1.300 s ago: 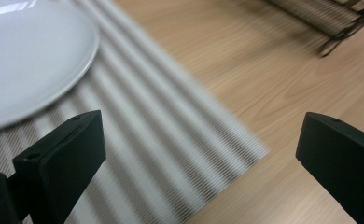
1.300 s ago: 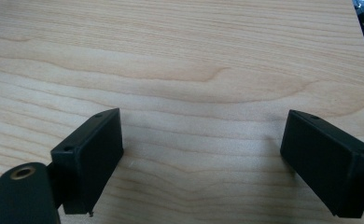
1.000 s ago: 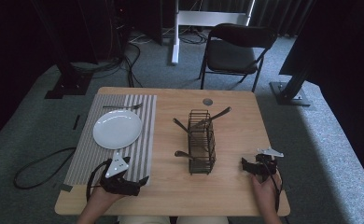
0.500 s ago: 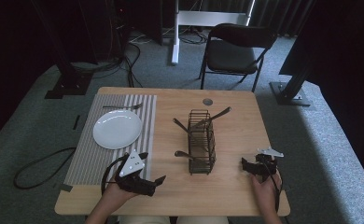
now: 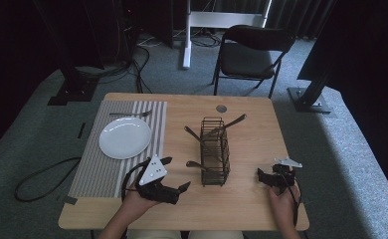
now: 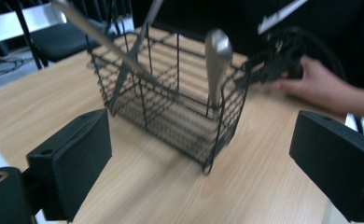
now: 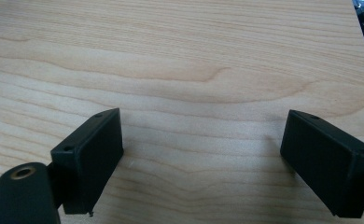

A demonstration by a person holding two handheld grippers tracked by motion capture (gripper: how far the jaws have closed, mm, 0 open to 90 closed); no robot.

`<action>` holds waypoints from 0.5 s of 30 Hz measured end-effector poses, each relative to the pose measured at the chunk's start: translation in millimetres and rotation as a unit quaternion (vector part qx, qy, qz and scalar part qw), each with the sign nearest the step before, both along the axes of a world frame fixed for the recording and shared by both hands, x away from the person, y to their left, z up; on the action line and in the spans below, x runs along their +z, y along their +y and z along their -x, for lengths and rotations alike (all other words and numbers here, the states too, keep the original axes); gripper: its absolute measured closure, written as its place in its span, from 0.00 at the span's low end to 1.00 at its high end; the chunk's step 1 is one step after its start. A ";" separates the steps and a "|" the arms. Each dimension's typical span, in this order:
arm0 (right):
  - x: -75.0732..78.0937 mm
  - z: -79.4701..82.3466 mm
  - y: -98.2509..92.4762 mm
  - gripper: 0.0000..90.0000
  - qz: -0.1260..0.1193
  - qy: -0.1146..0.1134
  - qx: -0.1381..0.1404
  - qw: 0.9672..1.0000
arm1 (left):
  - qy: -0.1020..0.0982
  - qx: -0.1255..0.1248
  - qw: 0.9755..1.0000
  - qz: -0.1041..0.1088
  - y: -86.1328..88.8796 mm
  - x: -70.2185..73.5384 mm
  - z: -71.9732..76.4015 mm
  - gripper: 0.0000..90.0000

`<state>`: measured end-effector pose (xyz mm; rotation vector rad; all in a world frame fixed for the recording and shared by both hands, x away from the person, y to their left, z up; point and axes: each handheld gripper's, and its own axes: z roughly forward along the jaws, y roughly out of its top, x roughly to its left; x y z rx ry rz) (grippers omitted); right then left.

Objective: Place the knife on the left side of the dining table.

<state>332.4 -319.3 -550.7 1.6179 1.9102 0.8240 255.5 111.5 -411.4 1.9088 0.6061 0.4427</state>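
A black wire basket stands at the table's middle with several pieces of metal cutlery leaning in it. In the left gripper view the basket is close ahead, a spoon handle sticking up at its near corner. My left gripper is lifted off the table just left of the basket and points at it. Its jaws have just been closing a little but stand open with nothing between them. My right gripper rests near the front right edge, open over bare wood.
A striped placemat at the left carries a white plate with a fork behind it. A small grey disc sits in the tabletop at the back. A folding chair stands behind the table.
My left gripper has risen and moved right from the placemat's edge toward the basket. The right gripper has stayed where it was.
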 end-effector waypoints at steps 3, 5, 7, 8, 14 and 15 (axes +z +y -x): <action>0.0 0.0 0.0 0.13 0.000 0.000 0.000 1.000 | -0.005 -0.006 1.000 0.010 -6.8 2.2 -2.0 0.17; 0.0 0.0 0.0 0.13 0.000 0.000 0.000 1.000 | -0.006 -0.010 1.000 0.018 -10.9 2.4 -2.8 0.22; 0.0 0.0 0.0 0.13 0.000 0.000 0.000 1.000 | -0.012 -0.006 1.000 0.026 -13.8 1.4 -3.0 0.27; 0.0 0.0 0.0 0.13 0.000 0.000 0.000 1.000 | -0.009 -0.005 0.999 0.032 -14.6 0.8 -3.5 0.29; 0.0 0.0 0.1 0.13 -0.001 0.000 0.000 1.000 | 0.003 0.003 0.997 0.074 -17.5 -4.4 -7.4 0.55; 0.0 0.0 0.1 0.13 0.000 0.000 0.000 1.000 | 0.006 0.003 0.997 0.076 -18.4 -5.4 -7.6 0.57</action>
